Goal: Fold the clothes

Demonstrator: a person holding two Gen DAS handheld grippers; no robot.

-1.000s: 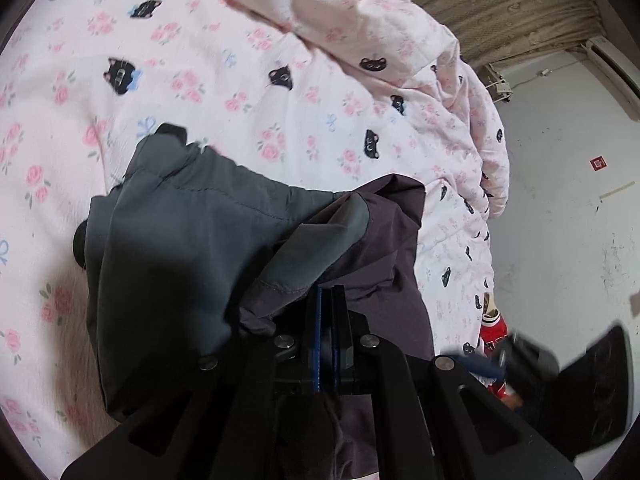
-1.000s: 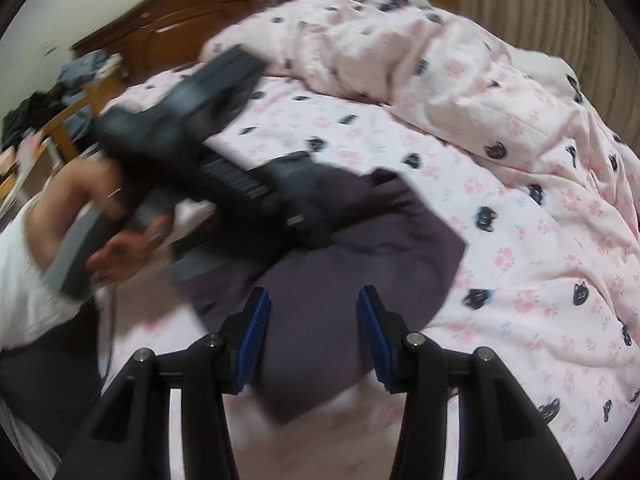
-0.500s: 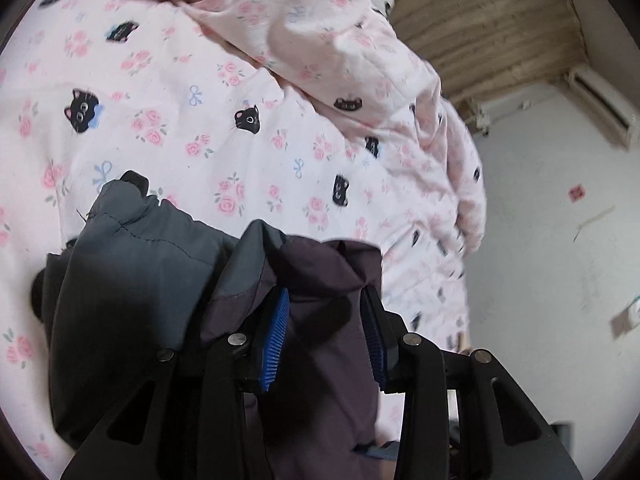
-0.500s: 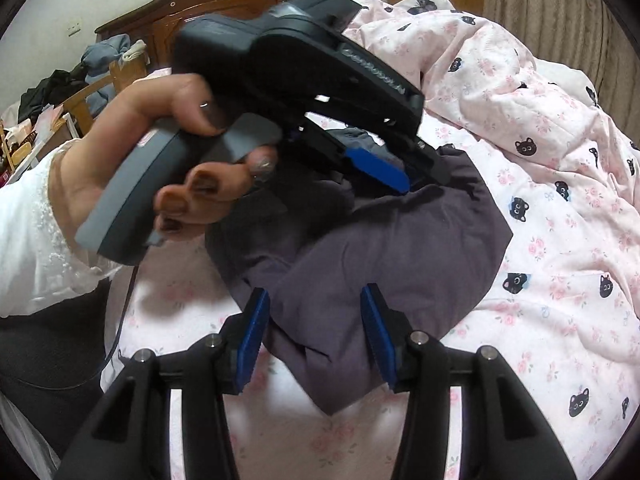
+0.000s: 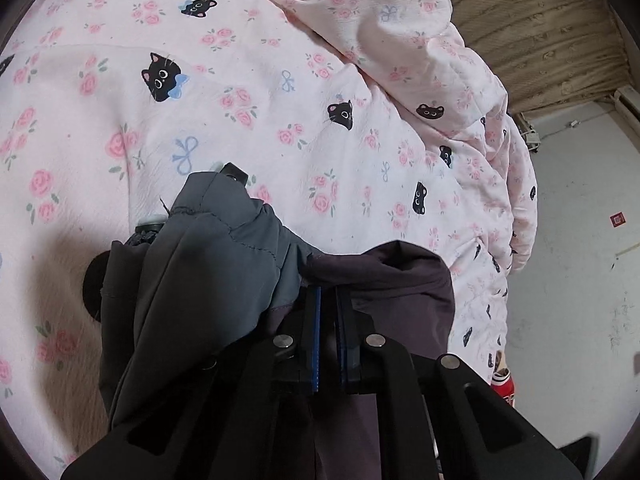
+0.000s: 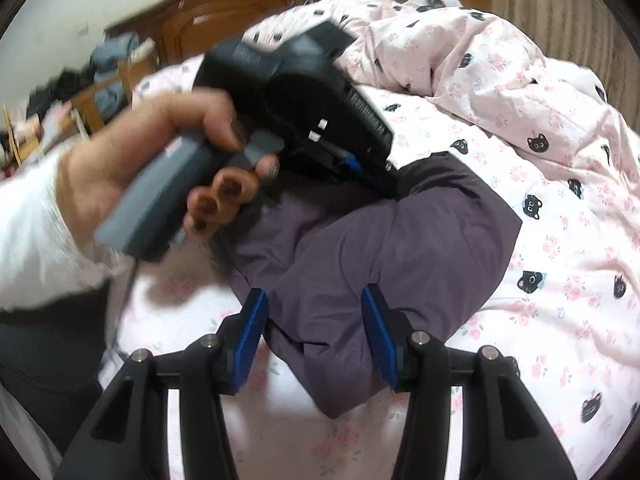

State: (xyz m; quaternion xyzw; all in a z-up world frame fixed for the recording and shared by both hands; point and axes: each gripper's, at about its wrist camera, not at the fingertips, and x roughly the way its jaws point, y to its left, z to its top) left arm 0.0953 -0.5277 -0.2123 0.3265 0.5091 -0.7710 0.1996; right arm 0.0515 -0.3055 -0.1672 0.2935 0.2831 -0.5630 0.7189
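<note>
On the left we see a hand [image 6: 132,168] gripping the left claw [image 5: 327,300], whose blue pads sit almost together, pinching a fold of the dark purple garment [image 6: 380,248] where it meets its grey lining [image 5: 224,248]. The garment lies crumpled on the bed [image 5: 248,92], on a pink sheet printed with cats and roses. To the right, our right claw [image 6: 314,320] stands about half open, hovering over the garment's near edge, its pads gripping nothing
</note>
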